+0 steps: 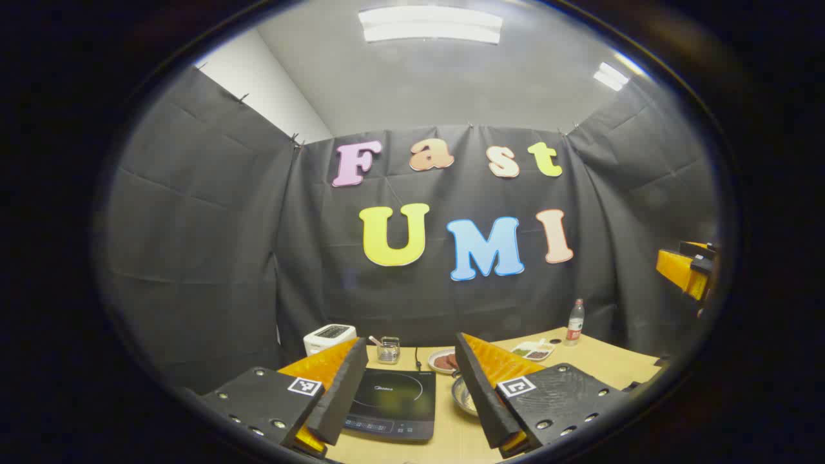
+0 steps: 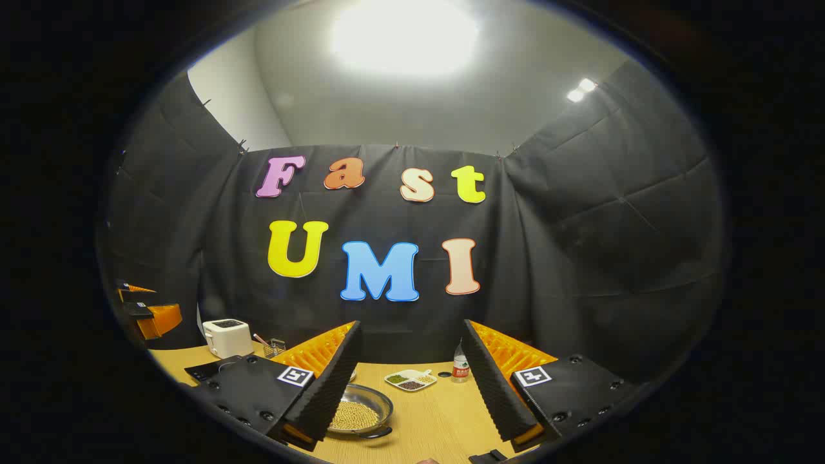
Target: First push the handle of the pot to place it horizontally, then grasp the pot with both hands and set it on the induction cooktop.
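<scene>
A: Broad table (image 1: 599, 364) of pale wood-look laminate, smooth and matte, carrying everything.
B: On it, flat square induction cooktop (image 1: 394, 403), glossy dark glass with a thin ring printed on top.
A: And the pot (image 2: 359, 409)?
B: Just right of the induction cooktop, resting on the table, not on the glass. Shallow round steel pan, shiny rim, heaped with small pale beans; stubby dark handle at the near rim, pointing toward the right gripper view's camera.
A: Behind the induction cooktop?
B: Boxy white toaster (image 1: 329, 337) at the far left corner; small clear glass jar (image 1: 388, 350) with a utensil standing in it beside that; round plate (image 1: 443, 361) with dark patties at the far right corner.
A: Farther right of the induction cooktop?
B: White divided dish (image 2: 410, 379) of mixed grains, then a slim clear plastic bottle (image 1: 574, 322), upright.
A: Left gripper (image 1: 410, 386)?
B: Spread wide, holding nothing, ridged wedge-shaped pads, raised over the induction cooktop's near half.
A: Right gripper (image 2: 409, 386)?
B: Likewise wide apart and empty, hanging above the table just right of the pot, left pad overlapping the pot's rim in the right gripper view; contact impossible to judge.
</scene>
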Available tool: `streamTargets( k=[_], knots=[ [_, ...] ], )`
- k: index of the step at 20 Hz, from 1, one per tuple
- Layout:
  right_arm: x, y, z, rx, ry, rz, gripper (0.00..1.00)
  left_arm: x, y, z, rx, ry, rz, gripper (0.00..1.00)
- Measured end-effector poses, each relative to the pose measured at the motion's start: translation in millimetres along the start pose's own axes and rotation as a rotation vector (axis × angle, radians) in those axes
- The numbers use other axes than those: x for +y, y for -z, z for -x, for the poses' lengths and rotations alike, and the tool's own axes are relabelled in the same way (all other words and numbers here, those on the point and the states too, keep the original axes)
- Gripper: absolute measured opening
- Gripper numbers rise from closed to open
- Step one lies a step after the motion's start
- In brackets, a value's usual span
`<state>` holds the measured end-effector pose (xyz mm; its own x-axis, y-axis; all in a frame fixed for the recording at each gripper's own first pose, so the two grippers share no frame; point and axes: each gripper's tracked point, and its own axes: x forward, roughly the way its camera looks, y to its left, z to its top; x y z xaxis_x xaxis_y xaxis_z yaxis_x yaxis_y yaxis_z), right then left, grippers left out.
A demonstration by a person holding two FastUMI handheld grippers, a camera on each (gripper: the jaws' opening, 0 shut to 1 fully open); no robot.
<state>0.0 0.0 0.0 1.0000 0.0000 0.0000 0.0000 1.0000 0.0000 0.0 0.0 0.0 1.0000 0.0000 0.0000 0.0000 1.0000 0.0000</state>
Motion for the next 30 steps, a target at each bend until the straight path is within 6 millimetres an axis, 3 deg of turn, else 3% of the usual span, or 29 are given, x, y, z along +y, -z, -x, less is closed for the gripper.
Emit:
streamTargets(
  k=[10,19,26,28,30],
  knots=[
    [12,7,-2,0.031,-0.026,0.006,0.95,3,-7,0,-0.022,-0.022,-0.026,0.80],
    [9,20,-8,0.081,-0.020,-0.003,0.98,8,-6,-7,-0.022,-0.024,-0.016,0.83],
    [11,19,-13,0.080,-0.025,0.000,0.97,11,-8,-13,-0.027,-0.018,-0.022,0.83],
    [13,21,-15,0.085,-0.031,0.001,0.92,12,-7,-14,-0.028,-0.019,-0.020,0.83],
    [13,24,-16,0.094,-0.028,0.010,0.78,15,-7,-14,-0.026,-0.018,-0.020,0.83]
  ],
)
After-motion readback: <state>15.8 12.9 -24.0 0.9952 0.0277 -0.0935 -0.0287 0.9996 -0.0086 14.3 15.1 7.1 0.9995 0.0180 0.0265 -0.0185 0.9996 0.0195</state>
